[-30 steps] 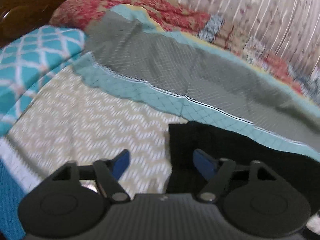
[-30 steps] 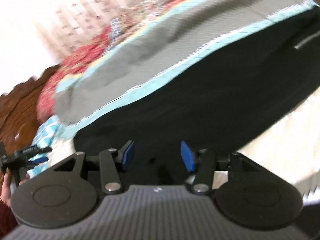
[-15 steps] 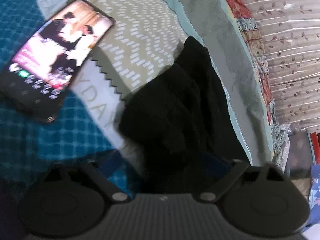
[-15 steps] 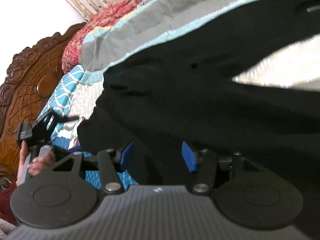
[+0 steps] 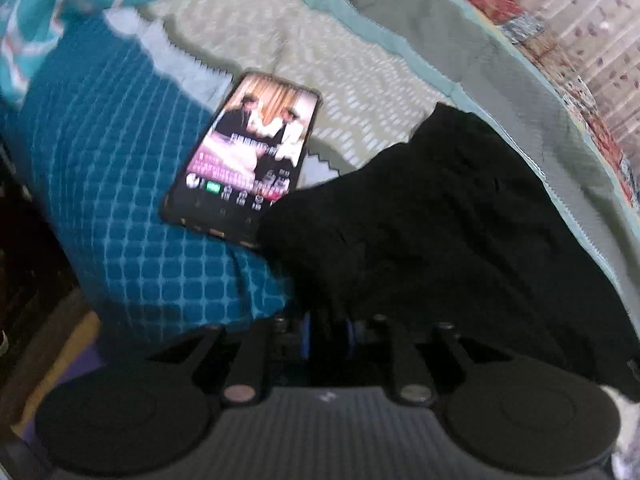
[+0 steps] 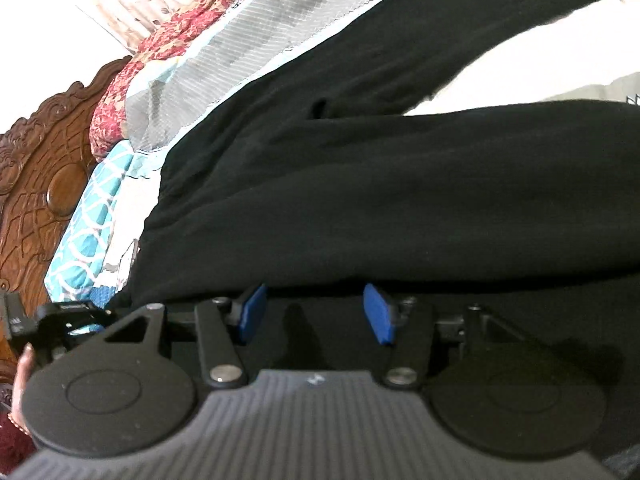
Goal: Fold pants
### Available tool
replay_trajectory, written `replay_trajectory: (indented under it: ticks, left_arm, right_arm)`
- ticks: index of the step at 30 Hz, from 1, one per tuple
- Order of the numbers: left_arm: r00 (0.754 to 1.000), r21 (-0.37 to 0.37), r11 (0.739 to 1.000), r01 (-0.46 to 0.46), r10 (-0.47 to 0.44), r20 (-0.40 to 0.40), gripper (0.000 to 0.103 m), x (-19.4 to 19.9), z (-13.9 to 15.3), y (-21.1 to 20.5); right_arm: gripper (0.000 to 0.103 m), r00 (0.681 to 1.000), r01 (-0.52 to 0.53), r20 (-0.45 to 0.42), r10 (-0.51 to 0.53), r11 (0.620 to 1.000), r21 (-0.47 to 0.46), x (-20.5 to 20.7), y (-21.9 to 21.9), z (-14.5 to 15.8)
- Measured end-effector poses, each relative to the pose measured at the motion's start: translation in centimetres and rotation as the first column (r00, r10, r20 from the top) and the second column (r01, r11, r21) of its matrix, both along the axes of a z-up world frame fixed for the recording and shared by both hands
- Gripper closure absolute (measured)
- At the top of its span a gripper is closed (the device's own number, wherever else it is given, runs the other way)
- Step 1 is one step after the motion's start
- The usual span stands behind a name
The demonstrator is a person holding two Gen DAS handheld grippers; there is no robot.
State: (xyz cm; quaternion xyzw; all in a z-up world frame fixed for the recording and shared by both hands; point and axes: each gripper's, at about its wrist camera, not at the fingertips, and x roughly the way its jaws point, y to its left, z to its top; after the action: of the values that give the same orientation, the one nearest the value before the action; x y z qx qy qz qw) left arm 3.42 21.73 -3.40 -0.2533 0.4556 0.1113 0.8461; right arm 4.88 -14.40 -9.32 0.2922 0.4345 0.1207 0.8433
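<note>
2 tongs work the black fleece pants [image 6: 380, 184] on the bed: your left tongs [image 5: 327, 336] pinch their edge, right tongs [image 6: 314, 314] gape. Next, grip the near leg.

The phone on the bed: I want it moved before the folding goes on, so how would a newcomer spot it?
In the left wrist view, start at the blue checked bedcover. The phone lies flat where that cover meets the pale patterned sheet, its corner against the black pants. It alone has a lit, colourful screen.
</note>
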Motion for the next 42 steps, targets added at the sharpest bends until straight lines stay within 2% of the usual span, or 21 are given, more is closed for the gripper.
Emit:
replay_trajectory:
  ticks: [2, 5, 8, 11, 12, 15, 19, 20, 22, 24, 26, 30, 32, 35, 37, 38, 40, 42]
  left_arm:
    - [1.000, 0.078, 0.997, 0.015, -0.016, 0.014, 0.078, -0.2, 1.4, -0.8]
    - [0.998, 0.130, 0.991, -0.014, 0.006, 0.063, 0.068, -1.0, 4.4, -0.5]
    - [0.987, 0.196, 0.978, -0.077, 0.047, 0.153, 0.066, -2.0, 6.9, -0.4]
    - [0.981, 0.238, 0.968, -0.077, 0.032, 0.189, 0.066, -2.0, 8.4, -1.4]
    - [0.982, 0.246, 0.967, -0.062, 0.015, 0.190, 0.066, -1.7, 8.6, -1.9]
    - [0.988, 0.248, 0.969, 0.005, -0.043, 0.146, 0.066, -0.2, 8.1, -4.4]
    - [0.989, 0.188, 0.977, 0.099, -0.117, 0.085, 0.064, 1.5, 6.7, -7.9]
    - [0.988, 0.187, 0.975, 0.117, -0.133, 0.073, 0.064, 1.6, 6.4, -8.8]
    - [0.983, 0.193, 0.968, 0.161, -0.174, 0.052, 0.063, 1.8, 6.1, -10.8]
    - [0.978, 0.207, 0.959, 0.193, -0.206, 0.043, 0.060, 1.4, 6.3, -12.4]
    - [0.972, 0.223, 0.950, 0.220, -0.233, 0.035, 0.058, 1.3, 6.6, -14.0]
    - [0.965, 0.247, 0.936, 0.249, -0.261, 0.018, 0.055, 1.4, 7.4, -16.1]
    - [0.963, 0.251, 0.933, 0.258, -0.268, 0.006, 0.054, 1.6, 7.5, -16.9]
    - [0.959, 0.247, 0.929, 0.276, -0.282, -0.011, 0.053, 2.0, 7.3, -17.8]
    - [0.955, 0.238, 0.926, 0.293, -0.296, -0.022, 0.053, 2.2, 7.2, -18.5]
    - [0.953, 0.232, 0.925, 0.301, -0.303, -0.024, 0.053, 2.2, 7.1, -18.8]
    - [0.949, 0.230, 0.922, 0.311, -0.314, -0.026, 0.053, 2.1, 7.2, -19.3]
    - [0.948, 0.241, 0.918, 0.315, -0.318, -0.025, 0.051, 2.0, 7.2, -19.4]
  right_arm:
    - [0.046, 1.000, -0.015, 0.016, 0.015, 1.000, -0.006, -0.2, -0.3, 0.7]
    - [0.046, 0.997, 0.025, 0.071, -0.025, 1.000, -0.001, -1.5, -3.1, 2.1]
    - [0.046, 0.983, 0.143, 0.117, -0.143, 0.990, 0.006, -3.3, -6.9, 3.2]
    - [0.046, 0.940, 0.304, 0.169, -0.296, 0.952, -0.021, -6.3, -10.9, 3.7]
    - [0.046, 0.920, 0.358, 0.181, -0.347, 0.933, -0.029, -7.4, -12.2, 3.8]
    - [0.046, 0.832, 0.532, 0.237, -0.502, 0.842, -0.085, -11.3, -16.2, 4.0]
    - [0.046, 0.698, 0.708, 0.308, -0.646, 0.686, -0.166, -15.5, -21.4, 4.2]
    - [0.046, 0.653, 0.752, 0.312, -0.690, 0.640, -0.159, -16.7, -23.4, 4.0]
    - [0.045, 0.584, 0.806, 0.308, -0.752, 0.584, -0.102, -18.0, -26.1, 3.3]
    - [0.043, 0.547, 0.830, 0.288, -0.786, 0.555, -0.060, -18.7, -28.8, 2.1]
    - [0.036, 0.558, 0.822, 0.274, -0.784, 0.567, -0.051, -18.3, -30.0, 0.9]
    - [0.036, 0.603, 0.790, 0.254, -0.756, 0.611, -0.057, -18.5, -32.3, -1.5]
    - [0.036, 0.628, 0.768, 0.249, -0.737, 0.638, -0.048, -18.5, -31.8, -1.9]
    - [0.037, 0.673, 0.731, 0.276, -0.686, 0.673, -0.111, -17.8, -30.8, -2.2]
    - [0.064, 0.708, 0.705, 0.258, -0.657, 0.679, -0.206, -16.7, -30.1, -2.5]
    - [0.066, 0.717, 0.696, 0.264, -0.645, 0.674, -0.246, -16.4, -29.7, -2.4]
    - [0.070, 0.715, 0.699, 0.293, -0.635, 0.661, -0.274, -16.6, -28.9, -1.2]
    - [0.070, 0.695, 0.718, 0.338, -0.634, 0.637, -0.281, -17.4, -28.3, 0.8]
